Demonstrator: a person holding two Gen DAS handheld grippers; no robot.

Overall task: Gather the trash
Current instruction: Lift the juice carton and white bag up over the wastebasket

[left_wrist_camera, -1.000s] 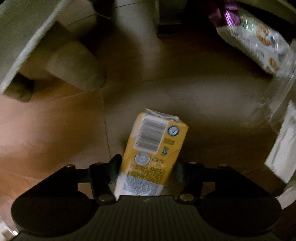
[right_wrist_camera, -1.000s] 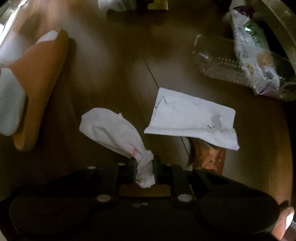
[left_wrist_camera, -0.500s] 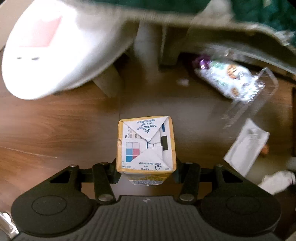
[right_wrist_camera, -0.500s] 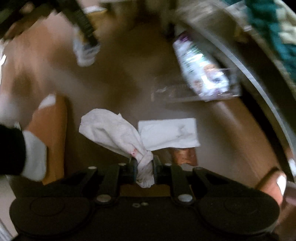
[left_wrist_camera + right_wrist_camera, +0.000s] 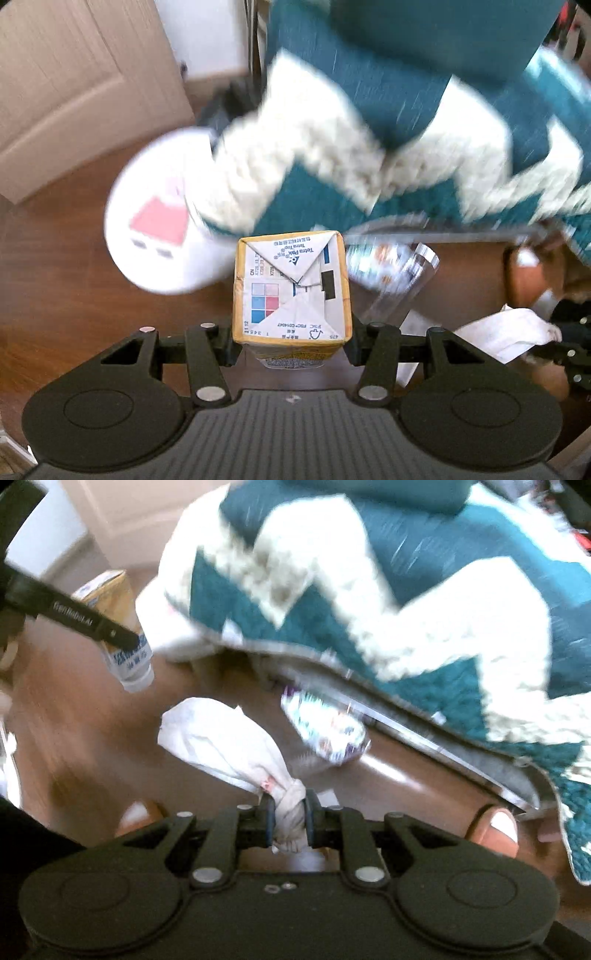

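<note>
From the left wrist, the left gripper clamps a carton above the floor, and from the right wrist the right gripper pinches a tissue, so both loads look carried off, needing a bin next.

One yellow cardboard drink carton, one crumpled white paper tissue, one colourful printed snack wrapper, one teal-and-cream zigzag knitted blanket, one round white plastic lid, two black grippers.
</note>
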